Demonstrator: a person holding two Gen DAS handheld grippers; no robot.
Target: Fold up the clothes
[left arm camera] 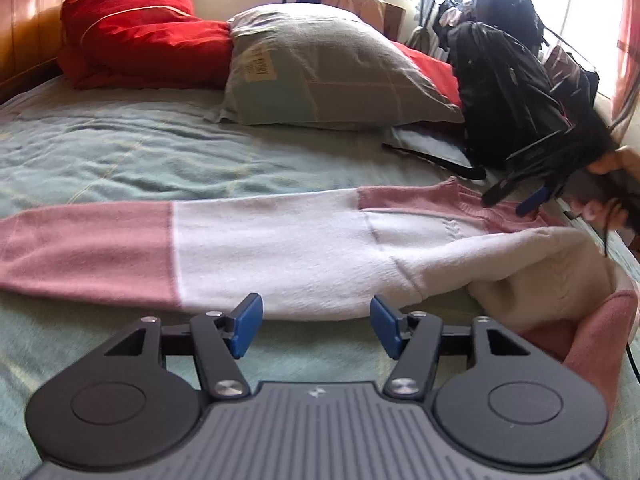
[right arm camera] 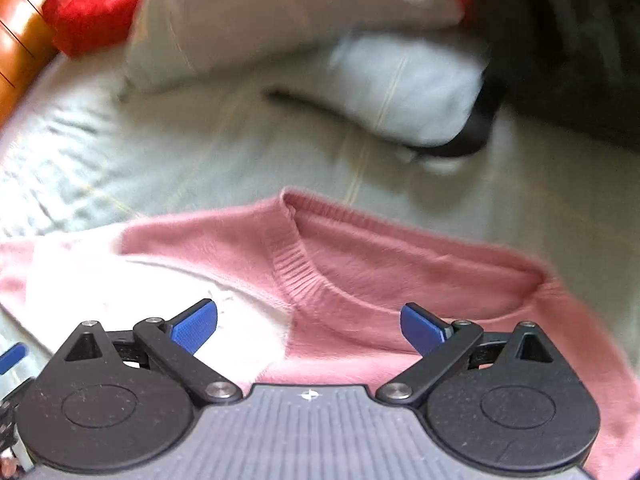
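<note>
A pink and white knit sweater [left arm camera: 280, 248] lies stretched across the green bedspread [left arm camera: 120, 152], folded lengthwise into a long band. My left gripper [left arm camera: 316, 324] is open, just at the sweater's near white edge, nothing between its blue pads. In the left wrist view the right gripper [left arm camera: 516, 200] hovers over the pink collar end at far right, held by a hand [left arm camera: 612, 168]. In the right wrist view, my right gripper [right arm camera: 310, 326] stands wide open above the sweater's [right arm camera: 360, 288] pink neckline, holding nothing. That view is motion-blurred.
A grey pillow [left arm camera: 320, 68] and red pillows [left arm camera: 140, 28] lie at the head of the bed. A black backpack [left arm camera: 504, 92] with a strap sits at the right beside a folded pale cloth [right arm camera: 404, 84]. A wooden headboard [left arm camera: 32, 20] is at left.
</note>
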